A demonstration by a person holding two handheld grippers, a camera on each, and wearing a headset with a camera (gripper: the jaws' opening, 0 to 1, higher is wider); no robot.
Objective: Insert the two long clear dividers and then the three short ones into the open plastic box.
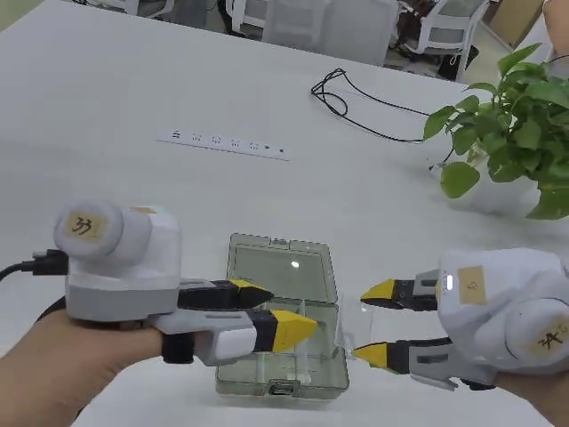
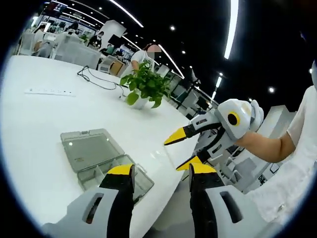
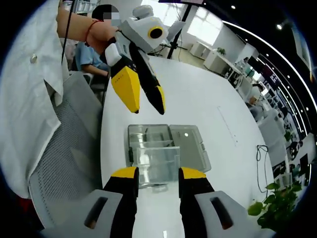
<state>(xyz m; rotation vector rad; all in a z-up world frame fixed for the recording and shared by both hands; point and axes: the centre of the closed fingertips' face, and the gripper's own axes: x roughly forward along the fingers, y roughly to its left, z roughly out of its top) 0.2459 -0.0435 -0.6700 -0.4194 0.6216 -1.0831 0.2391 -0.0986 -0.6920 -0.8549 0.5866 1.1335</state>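
The open clear plastic box [image 1: 267, 381] sits on the white table near its front edge, with its lid [image 1: 281, 271] laid flat behind the base. My left gripper [image 1: 276, 311] hovers over the base from the left, open and holding nothing. My right gripper [image 1: 373, 322] comes in from the right, just beside the box. A clear divider [image 3: 157, 161] spans the gap between its jaws and looks gripped. In the right gripper view the divider hangs in front of the box [image 3: 190, 144], with the left gripper [image 3: 147, 106] above. The left gripper view shows the box [image 2: 91, 148] and the right gripper [image 2: 179, 153].
A white power strip [image 1: 222, 142] lies at mid-table, and a black cable [image 1: 356, 98] loops behind it. A potted plant [image 1: 511, 133] stands at the right. Office chairs line the far edge. A mesh chair [image 3: 64, 163] is by the near table edge.
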